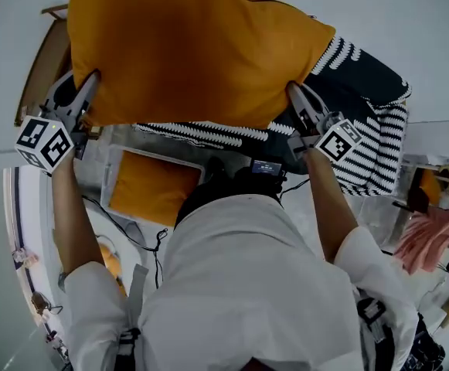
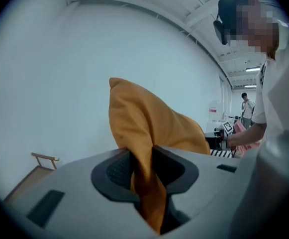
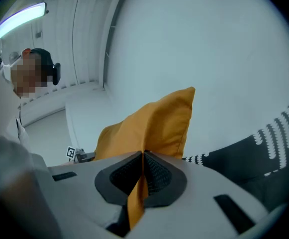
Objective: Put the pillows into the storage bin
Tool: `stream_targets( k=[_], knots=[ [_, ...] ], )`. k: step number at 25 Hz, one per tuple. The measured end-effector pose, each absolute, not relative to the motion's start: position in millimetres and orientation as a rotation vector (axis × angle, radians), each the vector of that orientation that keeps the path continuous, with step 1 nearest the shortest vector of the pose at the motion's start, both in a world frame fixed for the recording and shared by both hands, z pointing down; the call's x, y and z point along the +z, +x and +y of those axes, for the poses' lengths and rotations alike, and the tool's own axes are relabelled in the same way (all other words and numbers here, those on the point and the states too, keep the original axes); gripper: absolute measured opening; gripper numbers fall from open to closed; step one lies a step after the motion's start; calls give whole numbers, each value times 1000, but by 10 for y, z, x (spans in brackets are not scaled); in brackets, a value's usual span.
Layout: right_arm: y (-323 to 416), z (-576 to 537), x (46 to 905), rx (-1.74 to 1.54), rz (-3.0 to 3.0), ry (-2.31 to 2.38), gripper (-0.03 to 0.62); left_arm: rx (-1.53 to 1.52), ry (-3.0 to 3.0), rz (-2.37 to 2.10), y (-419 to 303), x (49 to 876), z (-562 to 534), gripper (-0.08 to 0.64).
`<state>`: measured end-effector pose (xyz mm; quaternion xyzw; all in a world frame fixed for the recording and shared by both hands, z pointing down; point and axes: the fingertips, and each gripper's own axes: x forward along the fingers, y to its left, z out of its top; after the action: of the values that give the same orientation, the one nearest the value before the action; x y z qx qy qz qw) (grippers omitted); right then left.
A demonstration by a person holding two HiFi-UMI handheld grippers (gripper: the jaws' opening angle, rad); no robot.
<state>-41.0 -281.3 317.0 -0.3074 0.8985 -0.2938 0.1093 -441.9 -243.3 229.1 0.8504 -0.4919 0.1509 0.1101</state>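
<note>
Two orange pillows are in sight, and only one is stowed. The storage bin [image 1: 110, 178] sits low in the head view, just in front of the person's chest, and the second orange pillow [image 1: 153, 188] lies flat inside it, filling most of the part that shows. Nothing else can be made out in the bin.

The held orange pillow [image 1: 193, 49] hangs in the air above and beyond the bin, its broad face turned toward the head camera. Its long axis runs side to side, from one gripper to the other, and its near edge is the gripped one.

The left gripper [image 1: 91, 83] is clamped on a thick fold of orange cloth at the pillow's left end; in the left gripper view the fabric is bunched between the pads and a corner rises above them. The right gripper [image 1: 295, 93] is pinched tight on a thin flap at the right end.

A black-and-white pillow [image 1: 363, 107] lies beyond the bin, outside it, partly hidden by the held pillow.
</note>
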Motion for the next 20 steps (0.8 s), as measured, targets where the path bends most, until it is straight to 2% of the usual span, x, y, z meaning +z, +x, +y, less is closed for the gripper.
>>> stream_targets(
  k=[3,5,12,20],
  knots=[
    [-686,-3967,3295,-952,2589,-988,32,468,2486,-1361,-4719,2431,-3816,117],
    [-819,-4161,3311,-981,2578,-975,32,482,2466,-1383,-4842,2397,-3971,117],
    [-907,-3042,3354,-1060,2605,-853,32,534,2364,-1492,-4865,2305,-2538,117],
    [-687,-1880,3340,-1101,2584,-787,32,559,2262,-1528,-4628,2294,-1168,117]
  ],
)
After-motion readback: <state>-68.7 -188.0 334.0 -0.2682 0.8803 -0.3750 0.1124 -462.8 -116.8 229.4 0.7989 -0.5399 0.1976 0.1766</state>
